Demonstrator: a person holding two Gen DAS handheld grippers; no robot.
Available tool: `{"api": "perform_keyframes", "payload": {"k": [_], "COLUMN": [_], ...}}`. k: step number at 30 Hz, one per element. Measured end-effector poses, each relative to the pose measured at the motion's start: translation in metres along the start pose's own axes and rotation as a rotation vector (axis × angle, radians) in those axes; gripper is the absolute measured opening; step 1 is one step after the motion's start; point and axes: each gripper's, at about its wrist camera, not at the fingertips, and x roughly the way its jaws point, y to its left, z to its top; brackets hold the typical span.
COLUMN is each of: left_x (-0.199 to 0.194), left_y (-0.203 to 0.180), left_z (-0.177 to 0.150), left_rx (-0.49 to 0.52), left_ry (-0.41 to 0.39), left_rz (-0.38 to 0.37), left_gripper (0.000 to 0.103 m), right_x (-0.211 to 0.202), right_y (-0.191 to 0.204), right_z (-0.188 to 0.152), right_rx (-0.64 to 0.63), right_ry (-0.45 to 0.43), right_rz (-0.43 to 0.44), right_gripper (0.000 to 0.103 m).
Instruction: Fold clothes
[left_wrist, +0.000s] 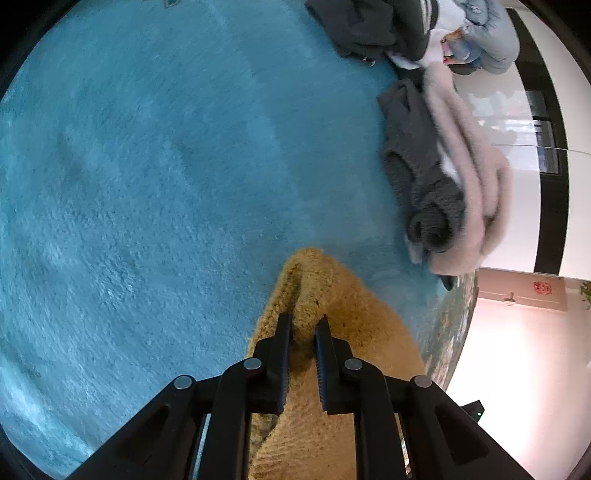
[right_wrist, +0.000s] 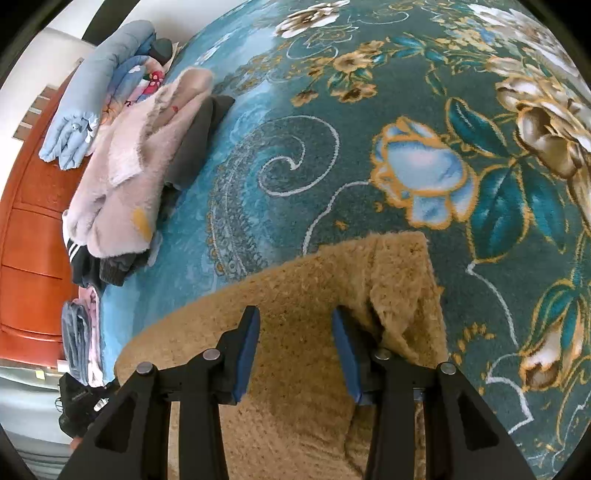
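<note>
Left claw (left_wrist: 303, 325) found closed on a raised ridge of the tan fleece garment (left_wrist: 325, 295), fabric pinched between the pads and tented up above the carpet (left_wrist: 147, 166). Judged a lifting hold, taken so that an edge could be carried over for a fold. Claw pitched steeply downward, garment trailing back beneath it.

Right claw (right_wrist: 295, 314) seen with jaws about half apart, straddling the same tan fleece garment (right_wrist: 295, 280); pads not visibly pressing the cloth in the right wrist view, so no grip confirmed there. Pointed steeply down over a broad flat stretch of the fleece. A corner flap noted doubled over just beside the right-hand finger. Position judged as readiness to seize a second point on the garment, matching the left hold.

Garment located on the patterned carpet (right_wrist: 424, 155), partly flat, partly gathered, fold not yet completed.

Further off, a pile of clothes recorded at the carpet's edge: a pink fluffy garment (right_wrist: 125, 177) lying over a dark grey knit (left_wrist: 417, 166), a pale blue padded item (right_wrist: 74, 122) behind them. Presumed set aside to keep the working area free; whether waiting or finished could not be told. An orange-brown wooden cabinet (right_wrist: 29, 240) noted beyond the pile.
</note>
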Motion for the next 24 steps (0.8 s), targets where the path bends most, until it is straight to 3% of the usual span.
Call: {"api": "perform_keyframes", "payload": {"k": [5, 6, 9, 13, 14, 18, 21, 24], "left_x": [-0.004, -0.006, -0.015, -0.025, -0.030, -0.044, -0.059, -0.068], "left_y": [0.002, 0.004, 0.009, 0.004, 0.002, -0.009, -0.021, -0.033], "left_z": [-0.002, -0.004, -0.012, -0.020, -0.022, -0.032, -0.044, -0.055], "left_rx": [-0.028, -0.043, -0.094, -0.109, -0.107, -0.078, 0.008, 0.094], "left_ry": [0.008, 0.008, 0.005, -0.015, -0.023, -0.048, -0.098, -0.114], "left_rz": [-0.037, -0.059, -0.136, -0.186, -0.190, -0.231, -0.236, -0.238], "left_gripper": [0.022, 0.029, 0.065, 0.082, 0.084, 0.088, 0.088, 0.088], "right_x": [0.000, 0.000, -0.002, -0.009, -0.011, -0.021, -0.031, -0.039], "right_y": [0.001, 0.000, 0.000, 0.005, 0.007, 0.016, 0.018, 0.014], "right_z": [0.000, -0.001, -0.002, -0.007, -0.008, -0.016, -0.024, -0.034], "right_rx": [-0.013, -0.011, 0.003, 0.027, 0.029, 0.003, -0.005, 0.015], "right_ry": [-0.008, -0.011, -0.024, -0.059, -0.066, -0.089, -0.116, -0.135], "right_rz": [-0.009, -0.008, -0.003, 0.007, 0.011, 0.027, 0.041, 0.068], "right_gripper": [0.042, 0.042, 0.044, 0.051, 0.057, 0.058, 0.072, 0.075]}}
